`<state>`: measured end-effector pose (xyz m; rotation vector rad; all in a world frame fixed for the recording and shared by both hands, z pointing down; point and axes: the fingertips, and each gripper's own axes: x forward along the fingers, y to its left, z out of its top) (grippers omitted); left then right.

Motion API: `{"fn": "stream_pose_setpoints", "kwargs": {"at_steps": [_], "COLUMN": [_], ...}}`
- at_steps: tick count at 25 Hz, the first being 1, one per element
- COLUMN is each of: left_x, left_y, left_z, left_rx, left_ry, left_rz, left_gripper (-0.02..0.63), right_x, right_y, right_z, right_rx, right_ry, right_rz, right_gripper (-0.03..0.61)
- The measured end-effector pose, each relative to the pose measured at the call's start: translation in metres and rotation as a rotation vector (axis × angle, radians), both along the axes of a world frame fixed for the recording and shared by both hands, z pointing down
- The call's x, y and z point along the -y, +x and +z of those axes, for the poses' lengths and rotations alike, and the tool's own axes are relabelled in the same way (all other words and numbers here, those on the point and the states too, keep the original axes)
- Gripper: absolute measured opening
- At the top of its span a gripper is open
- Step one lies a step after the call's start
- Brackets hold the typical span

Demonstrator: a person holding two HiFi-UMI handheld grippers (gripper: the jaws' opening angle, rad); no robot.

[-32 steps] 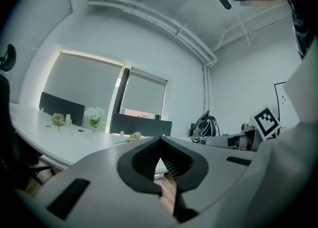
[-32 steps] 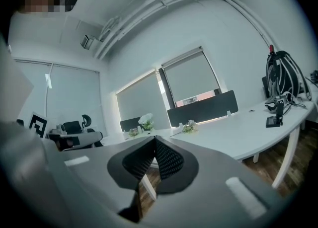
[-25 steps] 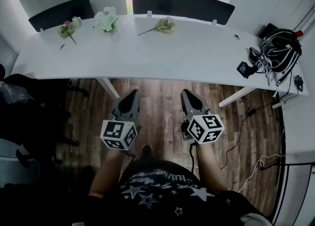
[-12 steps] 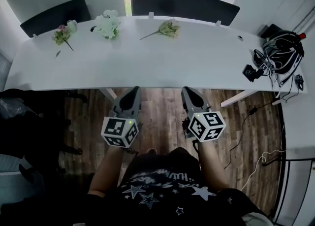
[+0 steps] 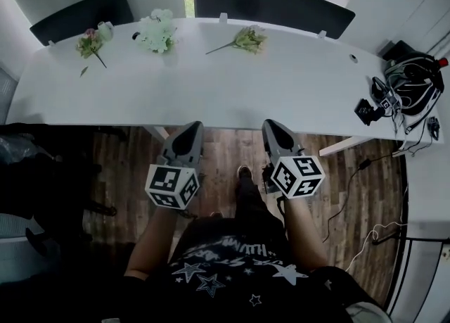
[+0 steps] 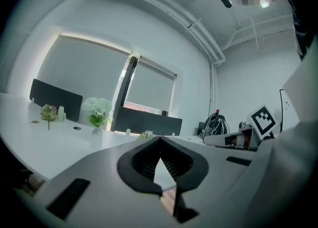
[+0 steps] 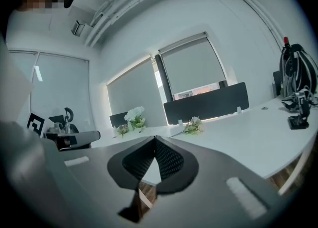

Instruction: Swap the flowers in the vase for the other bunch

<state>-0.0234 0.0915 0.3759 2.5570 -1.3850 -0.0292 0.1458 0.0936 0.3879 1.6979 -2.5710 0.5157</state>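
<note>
White flowers (image 5: 156,32) stand in a clear vase (image 6: 96,135) at the far side of the white table (image 5: 211,96). A loose pale bunch (image 5: 247,39) lies to their right, and a small pink bunch (image 5: 90,42) lies at the far left. My left gripper (image 5: 188,131) and right gripper (image 5: 273,130) hover side by side over the wooden floor, just short of the table's near edge. Both are shut with nothing in them. In the left gripper view the white flowers (image 6: 97,109) are far ahead; in the right gripper view the loose bunch (image 7: 193,125) is far ahead.
Dark partition panels (image 5: 274,3) line the table's far side. A backpack with tangled cables (image 5: 415,79) and a small black device (image 5: 369,109) sit at the right end. A black office chair (image 5: 42,174) stands at the left. Table legs (image 5: 156,132) drop near the grippers.
The person has stepped toward the table, and both grippers have moved forward together to its near edge. Both stay shut and empty.
</note>
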Motion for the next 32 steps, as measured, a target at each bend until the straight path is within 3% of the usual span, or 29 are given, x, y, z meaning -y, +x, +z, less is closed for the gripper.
{"fn": "stream_pose_setpoints", "kwargs": {"at_steps": [20,32], "left_x": [0.145,0.155], "left_y": [0.062,0.011], "left_z": [0.001,0.002], "left_rx": [0.043,0.07], "left_ry": [-0.02,-0.032], "left_rz": [-0.16,-0.438], "left_gripper": [0.008,0.008], "right_x": [0.187,0.24], "right_y": [0.06,-0.002], "right_z": [-0.011,-0.012], "right_rx": [0.061,0.09], "right_ry": [0.018,0.027], "right_rz": [-0.154,-0.42], "right_gripper": [0.002,0.003]}}
